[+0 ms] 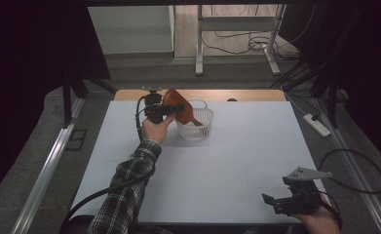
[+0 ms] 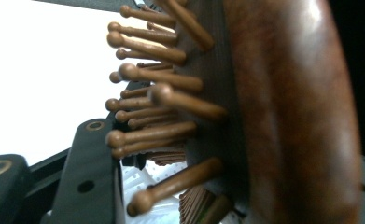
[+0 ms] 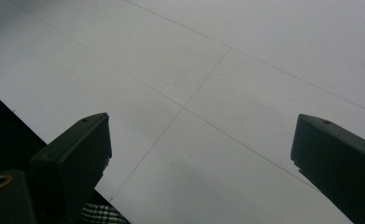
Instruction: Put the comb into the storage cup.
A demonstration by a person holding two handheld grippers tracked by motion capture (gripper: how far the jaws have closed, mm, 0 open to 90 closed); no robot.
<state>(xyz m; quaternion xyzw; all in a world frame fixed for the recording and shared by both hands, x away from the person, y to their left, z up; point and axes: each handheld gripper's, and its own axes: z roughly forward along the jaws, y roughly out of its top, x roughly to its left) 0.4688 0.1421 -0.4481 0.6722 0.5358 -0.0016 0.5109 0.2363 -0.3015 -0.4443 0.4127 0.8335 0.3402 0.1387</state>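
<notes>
- Left gripper [image 1: 174,110], upper centre, grasps the brown hairbrush [image 1: 180,111] over the white basket [image 1: 202,127] rim.
- Right gripper [image 1: 280,201], lower right by the table [image 1: 237,161] edge, jaws spread wide over bare surface.

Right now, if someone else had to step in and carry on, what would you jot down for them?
Left gripper: over the white basket, jaws around a brown wooden hairbrush. Up close, the brush's bristle pins sit between the jaws; whether the pads press cannot be told.
Right gripper: open, holding nothing, low over the white table at the near right corner.
Done: brush brought to the basket, at the table's far side.
Left, probably: let the brush settle into the basket, then draw the left gripper back.
</notes>
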